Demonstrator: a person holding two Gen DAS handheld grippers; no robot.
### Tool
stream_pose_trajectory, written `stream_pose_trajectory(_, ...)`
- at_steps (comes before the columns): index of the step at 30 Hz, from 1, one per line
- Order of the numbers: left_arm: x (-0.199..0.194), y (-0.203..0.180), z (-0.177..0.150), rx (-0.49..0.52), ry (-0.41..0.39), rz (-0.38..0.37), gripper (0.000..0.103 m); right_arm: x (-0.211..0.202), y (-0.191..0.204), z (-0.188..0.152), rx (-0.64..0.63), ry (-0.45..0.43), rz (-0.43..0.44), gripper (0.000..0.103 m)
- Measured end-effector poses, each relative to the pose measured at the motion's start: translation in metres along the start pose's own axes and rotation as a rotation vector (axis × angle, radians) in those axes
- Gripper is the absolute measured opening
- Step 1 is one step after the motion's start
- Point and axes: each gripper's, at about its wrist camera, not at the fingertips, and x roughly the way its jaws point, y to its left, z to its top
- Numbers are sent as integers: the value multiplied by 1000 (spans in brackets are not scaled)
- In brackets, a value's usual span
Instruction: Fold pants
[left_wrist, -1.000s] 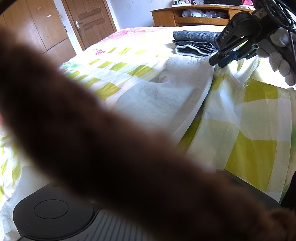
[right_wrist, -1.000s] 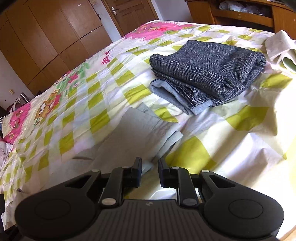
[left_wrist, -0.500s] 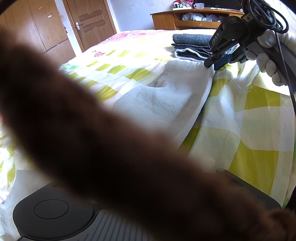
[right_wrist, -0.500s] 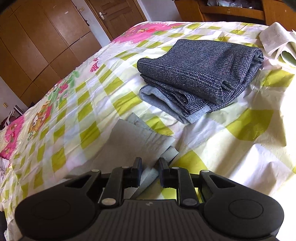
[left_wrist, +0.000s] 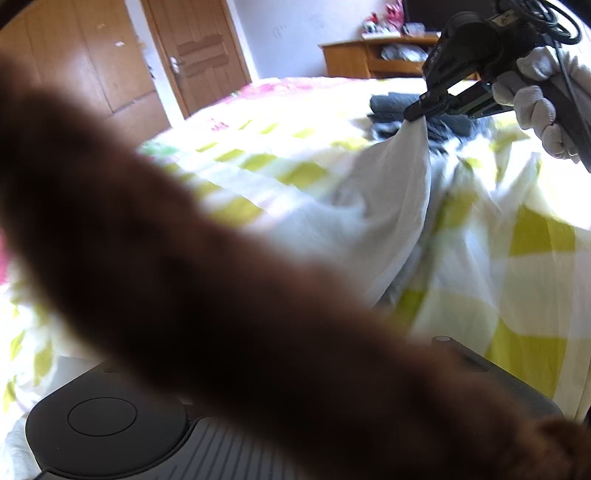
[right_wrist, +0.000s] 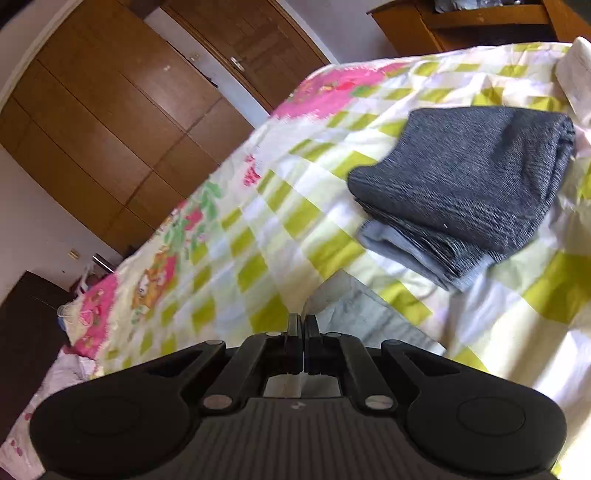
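Pale grey-white pants (left_wrist: 388, 206) lie on the checked bedspread. In the left wrist view my right gripper (left_wrist: 413, 114) is shut on a corner of the pants and holds it lifted above the bed, so the cloth hangs in a peak. In the right wrist view the right gripper (right_wrist: 303, 325) is closed, with the pants (right_wrist: 365, 314) just below and beyond its tips. A blurred brown shape (left_wrist: 221, 314) covers the left gripper's fingers, so I cannot tell how they stand.
A folded dark grey garment stack (right_wrist: 469, 192) lies on the bed beyond the pants. The bedspread (right_wrist: 258, 236) has yellow-green checks and pink prints. Wooden wardrobes (right_wrist: 110, 122), a door (left_wrist: 199, 55) and a wooden desk (left_wrist: 376, 55) stand around the bed.
The right gripper has shut on the pants' corner and lifted it off the bed. Both views have tilted upward. The brown shape still blocks the left view.
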Motion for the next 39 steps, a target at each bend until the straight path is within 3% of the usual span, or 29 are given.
stream_pose_trajectory(2,-11,6,6,-16,-43,32,52,-17,2,1,13,-67,63,20)
stream_pose_trajectory(4,-16,7,8,-25,-74,51,52,-21,-6,-7,15,-96,66,20)
stream_pose_trajectory(7,1,-2,-1,18,-1,42,52,9,-32,-25,33,37,-90,20)
stream_pose_trajectory(9,14,-10,-12,45,60,23,52,20,-52,-36,81,94,-124,20)
stream_pose_trajectory(15,17,-14,-18,33,75,14,52,20,-53,-32,61,96,-110,23)
stream_pose_trajectory(19,19,-12,-17,22,76,6,52,15,-52,-29,28,106,-155,31)
stream_pose_trajectory(24,18,-14,-18,30,67,3,52,14,-54,-34,18,118,-132,30)
stream_pose_trajectory(25,18,-14,-18,33,66,3,52,17,-53,-32,20,119,-133,21)
stream_pose_trajectory(27,18,-12,-16,33,65,14,53,22,-49,-28,32,115,-125,20)
stream_pose_trajectory(32,-1,0,-5,0,-1,54,53,-14,-19,-12,34,-57,77,20)
stream_pose_trajectory(34,-6,1,-3,-2,-22,59,53,-12,-22,-15,9,-61,35,20)
stream_pose_trajectory(37,9,-7,-11,41,28,64,53,18,-47,-28,31,67,-104,21)
stream_pose_trajectory(39,18,-13,-17,52,64,50,52,22,-58,-36,82,118,-135,23)
